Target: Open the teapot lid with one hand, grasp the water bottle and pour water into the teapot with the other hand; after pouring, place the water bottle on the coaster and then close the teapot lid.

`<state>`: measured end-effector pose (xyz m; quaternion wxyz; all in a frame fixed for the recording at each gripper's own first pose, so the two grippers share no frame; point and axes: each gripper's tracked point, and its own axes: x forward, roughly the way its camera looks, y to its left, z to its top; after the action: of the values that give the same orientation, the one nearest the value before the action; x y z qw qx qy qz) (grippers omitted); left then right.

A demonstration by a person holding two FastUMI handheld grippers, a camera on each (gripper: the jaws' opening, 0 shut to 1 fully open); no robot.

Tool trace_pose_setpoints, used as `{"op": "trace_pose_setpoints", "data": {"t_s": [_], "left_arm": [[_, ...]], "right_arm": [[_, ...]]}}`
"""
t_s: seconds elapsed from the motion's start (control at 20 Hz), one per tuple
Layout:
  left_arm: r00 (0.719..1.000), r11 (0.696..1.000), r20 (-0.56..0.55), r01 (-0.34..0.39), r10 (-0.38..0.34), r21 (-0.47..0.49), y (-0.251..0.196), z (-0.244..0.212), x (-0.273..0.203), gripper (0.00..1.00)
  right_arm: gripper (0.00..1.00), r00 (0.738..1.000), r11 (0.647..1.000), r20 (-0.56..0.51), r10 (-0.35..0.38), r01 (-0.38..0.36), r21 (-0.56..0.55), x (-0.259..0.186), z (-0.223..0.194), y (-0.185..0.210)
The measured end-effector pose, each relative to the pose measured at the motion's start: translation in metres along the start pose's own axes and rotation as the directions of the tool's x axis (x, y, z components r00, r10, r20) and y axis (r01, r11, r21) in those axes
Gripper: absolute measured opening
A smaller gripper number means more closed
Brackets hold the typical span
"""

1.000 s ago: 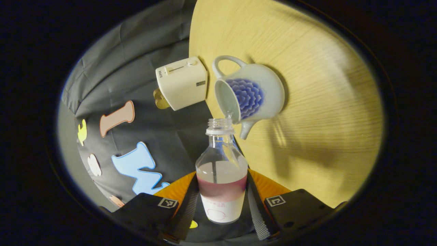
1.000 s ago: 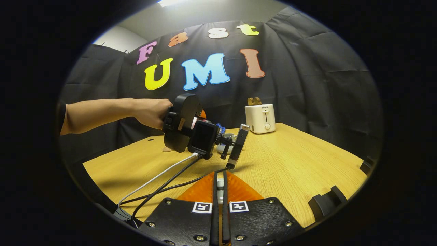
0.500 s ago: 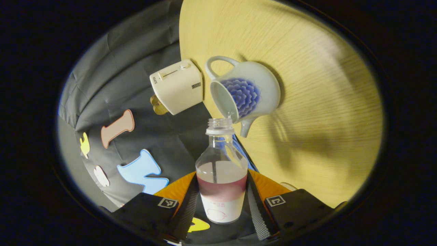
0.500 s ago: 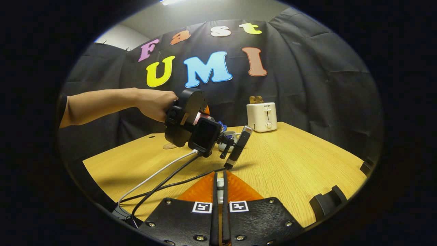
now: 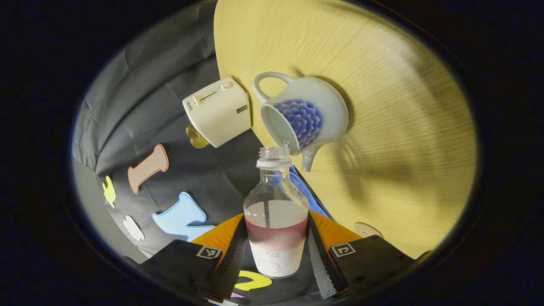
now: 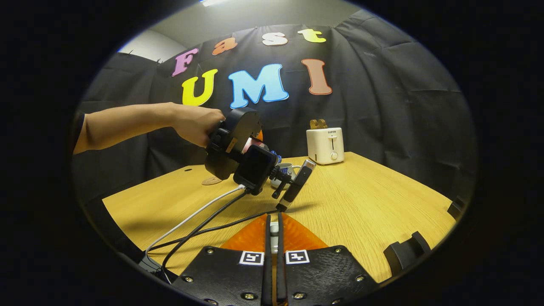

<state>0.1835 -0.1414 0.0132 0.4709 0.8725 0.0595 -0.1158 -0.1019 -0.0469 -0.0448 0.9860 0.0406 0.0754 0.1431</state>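
Note:
In the left gripper view, my left gripper [image 5: 276, 238] is shut on a clear water bottle [image 5: 275, 212], part full and tilted over. Its uncapped mouth sits at the rim of the open white teapot with a blue flower [image 5: 306, 114]. The round coaster [image 5: 367, 229] lies on the table beyond the bottle. In the right gripper view, my right gripper [image 6: 274, 227] is held above the table's near side, shut on a small pale piece, the teapot lid [image 6: 274, 230], mostly hidden. A hand holds the left gripper [image 6: 238, 148] over the teapot [image 6: 284, 170]; the coaster [image 6: 211, 181] lies to its left.
A white toaster [image 6: 325, 145] stands at the back of the wooden table [image 6: 361, 204], close behind the teapot. Cables [image 6: 199, 225] trail from the left gripper across the table's near left. Dark clamps [image 6: 403, 250] sit at the right edge.
The left gripper has tipped the bottle a little further and risen slightly; the coaster has come into the left gripper view. The right gripper has held still.

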Motion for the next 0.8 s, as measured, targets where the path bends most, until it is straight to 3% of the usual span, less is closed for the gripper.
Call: {"op": "trace_pose_setpoints", "data": {"t_s": [0.8], "left_arm": [[1.000,1.000,0.016,-0.007,0.007,-0.017,-0.0031,0.0029,0.0014,0.85]], "right_arm": [[0.04,1.000,1.000,-0.007,-0.002,0.002,-0.010,0.0025,0.0011,0.0007]]}}
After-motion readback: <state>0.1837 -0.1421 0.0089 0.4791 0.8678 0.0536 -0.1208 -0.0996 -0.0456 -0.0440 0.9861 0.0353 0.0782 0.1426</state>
